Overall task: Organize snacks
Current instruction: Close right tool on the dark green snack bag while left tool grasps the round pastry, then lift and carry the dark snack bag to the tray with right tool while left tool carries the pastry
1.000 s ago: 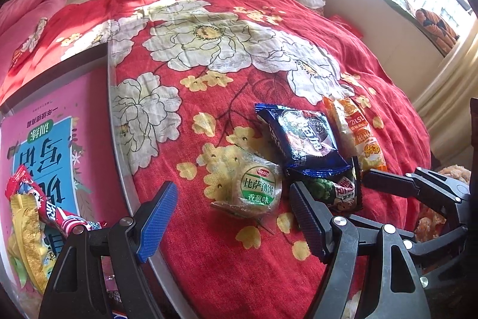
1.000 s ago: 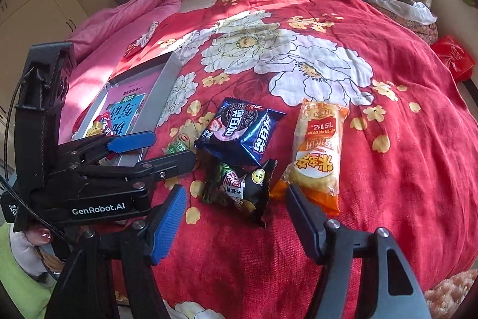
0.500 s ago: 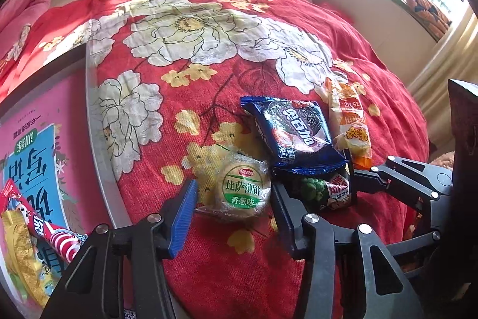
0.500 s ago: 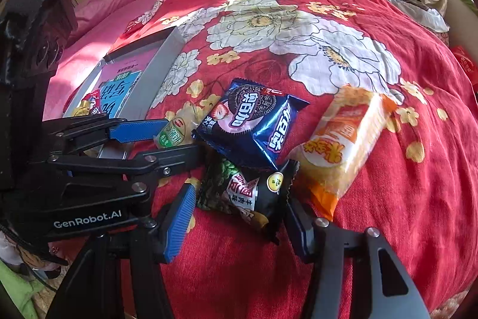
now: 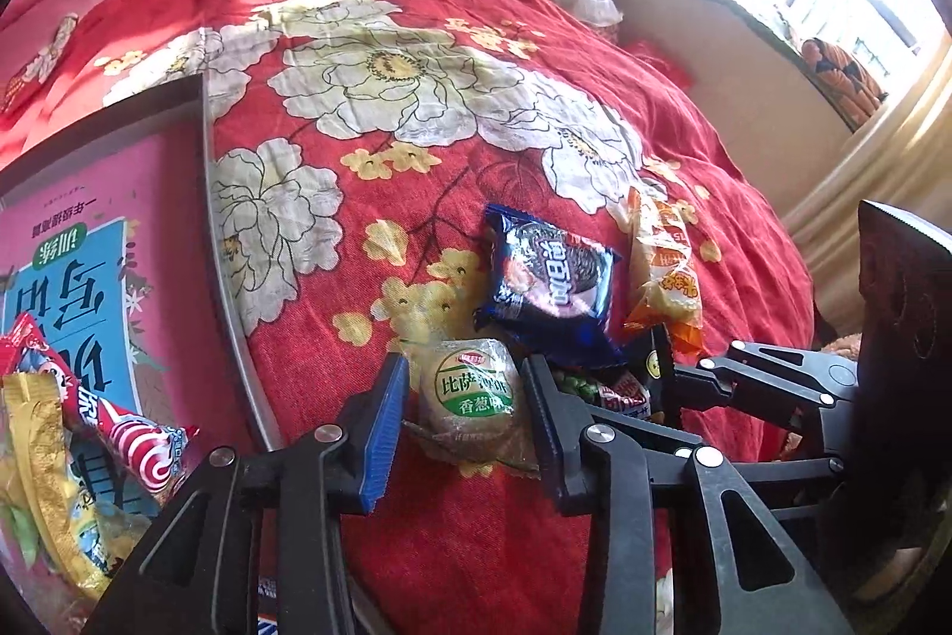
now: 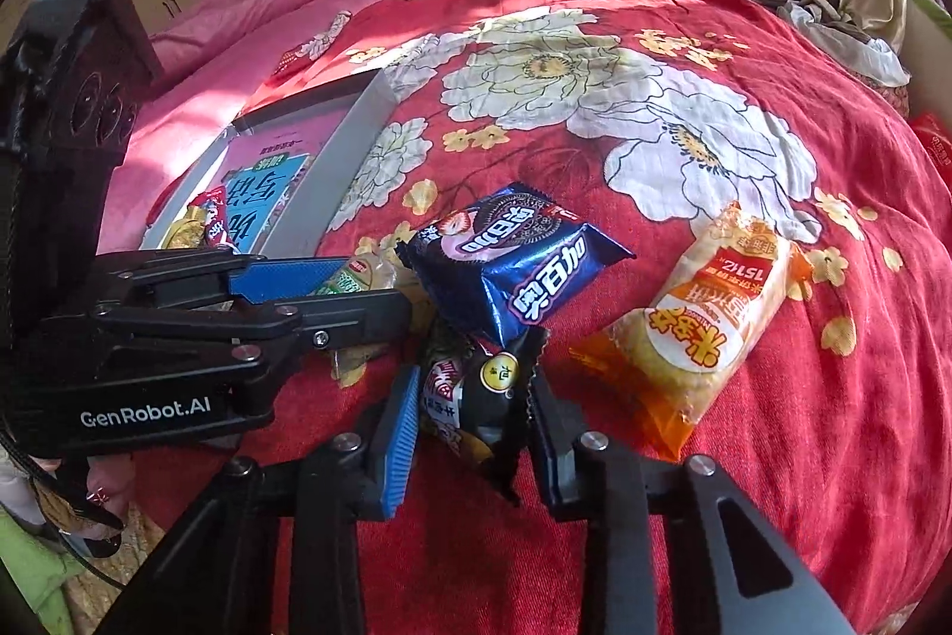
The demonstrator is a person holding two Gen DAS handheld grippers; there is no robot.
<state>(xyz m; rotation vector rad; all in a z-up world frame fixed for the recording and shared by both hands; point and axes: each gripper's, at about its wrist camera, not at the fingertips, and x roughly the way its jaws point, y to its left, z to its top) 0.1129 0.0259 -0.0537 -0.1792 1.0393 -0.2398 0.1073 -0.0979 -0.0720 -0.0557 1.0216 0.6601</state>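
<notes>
My left gripper (image 5: 467,397) has its jaws around a round clear cracker pack with a green label (image 5: 472,400); both pads touch its sides. My right gripper (image 6: 473,409) has its jaws closed onto a small black snack packet (image 6: 476,397). A blue cookie pack (image 6: 511,266) lies just beyond both, partly over the black packet. An orange puffed-snack bag (image 6: 702,325) lies to the right. The left gripper also shows in the right wrist view (image 6: 321,290), with the cracker pack between its fingers.
A grey tray with a pink and blue printed bottom (image 5: 220,242) sits at the left, holding a red swirl candy bag (image 5: 131,427) and a yellow packet (image 5: 41,462). All lies on a red flowered bedspread (image 5: 416,111). Folded clothes are piled at the bed's far end.
Both grippers moved forward and narrowed: the left around the cracker pack, the right around the black packet. The snacks on the bed stayed where they were.
</notes>
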